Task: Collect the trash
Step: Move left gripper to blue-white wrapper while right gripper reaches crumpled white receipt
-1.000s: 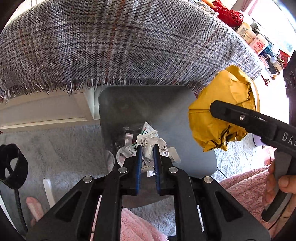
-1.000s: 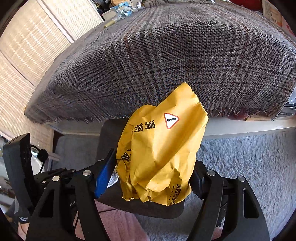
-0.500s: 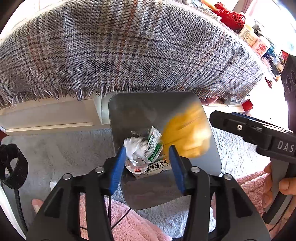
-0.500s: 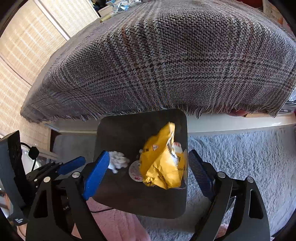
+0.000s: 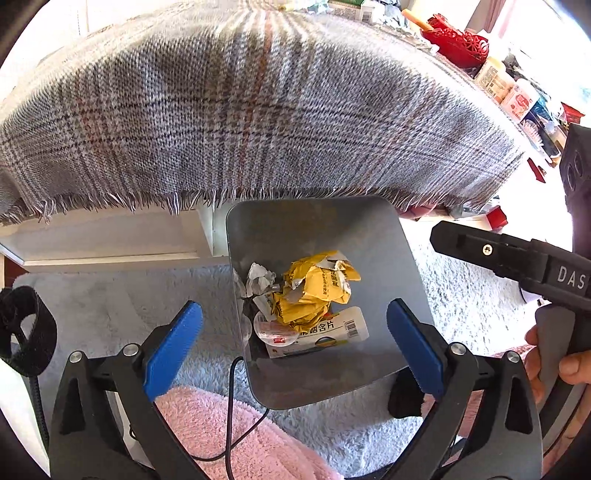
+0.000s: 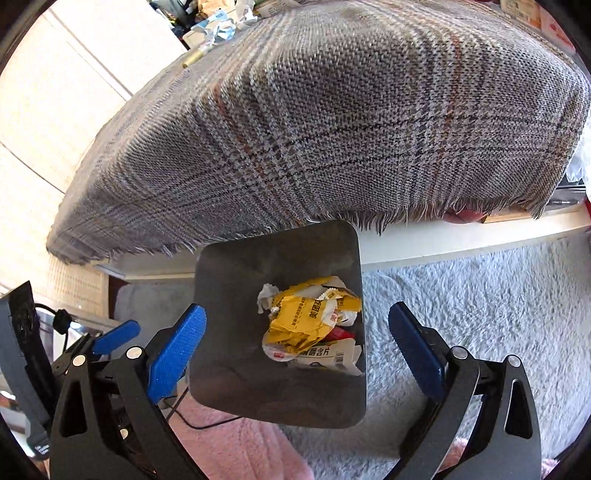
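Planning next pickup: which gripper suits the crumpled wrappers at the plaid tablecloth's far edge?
Left gripper, probably: crumpled wrappers lie nearly straight ahead. Both it and the right gripper are opening, empty.

**Bin mouth open from above, cloth edge close behind**

The bin (image 5: 384, 258) stands on the rug (image 5: 472, 295) with its mouth free; nothing covers it. Inside, the yellow wrapper (image 5: 314, 288) and a white box (image 5: 332, 330) lie low, so there is room above them. Both hand-held grippers hang over the bin, jaws opening with nothing between: left (image 5: 295, 343), right (image 6: 297, 339). At the far rim, the fringed cloth (image 5: 258, 122) of the worktop overhangs. A thin cable (image 5: 231, 398) runs along the near left wall. The rug right of the bin is free.
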{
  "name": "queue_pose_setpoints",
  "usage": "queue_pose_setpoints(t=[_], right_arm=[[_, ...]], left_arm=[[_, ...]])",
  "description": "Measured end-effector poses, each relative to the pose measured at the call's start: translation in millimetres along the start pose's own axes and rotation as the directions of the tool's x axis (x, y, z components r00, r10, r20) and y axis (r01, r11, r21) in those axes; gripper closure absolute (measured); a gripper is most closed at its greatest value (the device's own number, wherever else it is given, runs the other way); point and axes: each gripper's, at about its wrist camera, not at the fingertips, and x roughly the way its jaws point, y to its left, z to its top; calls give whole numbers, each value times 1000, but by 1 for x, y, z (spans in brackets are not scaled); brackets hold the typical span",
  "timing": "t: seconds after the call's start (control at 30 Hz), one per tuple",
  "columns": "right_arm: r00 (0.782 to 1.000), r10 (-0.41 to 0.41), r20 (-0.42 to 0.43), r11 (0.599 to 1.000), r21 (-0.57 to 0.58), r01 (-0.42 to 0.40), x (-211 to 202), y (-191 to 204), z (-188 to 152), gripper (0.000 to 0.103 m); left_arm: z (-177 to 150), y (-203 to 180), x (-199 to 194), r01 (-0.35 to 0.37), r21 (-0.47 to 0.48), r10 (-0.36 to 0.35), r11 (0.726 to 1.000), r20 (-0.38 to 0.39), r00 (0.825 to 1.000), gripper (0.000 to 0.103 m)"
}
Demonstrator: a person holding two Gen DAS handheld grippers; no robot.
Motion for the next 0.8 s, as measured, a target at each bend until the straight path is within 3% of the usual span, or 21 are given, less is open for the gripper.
queue_pose_setpoints(t=[0.17, 0.37, 0.53, 0.8], right_arm=[[996, 47, 81, 999, 12, -48, -33, -2, 11, 3], [979, 46, 198, 998, 23, -51, -83, -9, 51, 4], [970, -21, 243, 1000, 6, 20, -106, -16, 104, 3], [966, -75, 248, 997, -2, 78, -99, -33, 178, 3]], left_arm=[[12, -9, -19, -2, 10, 1, 1000, 52, 999, 8], [52, -17, -40, -16, 36, 12, 999, 99, 995, 8], [97, -24, -53, -26, 70, 16, 997, 139, 990, 8], [169, -33, -54, -40, 88, 24, 995, 183, 983, 8]])
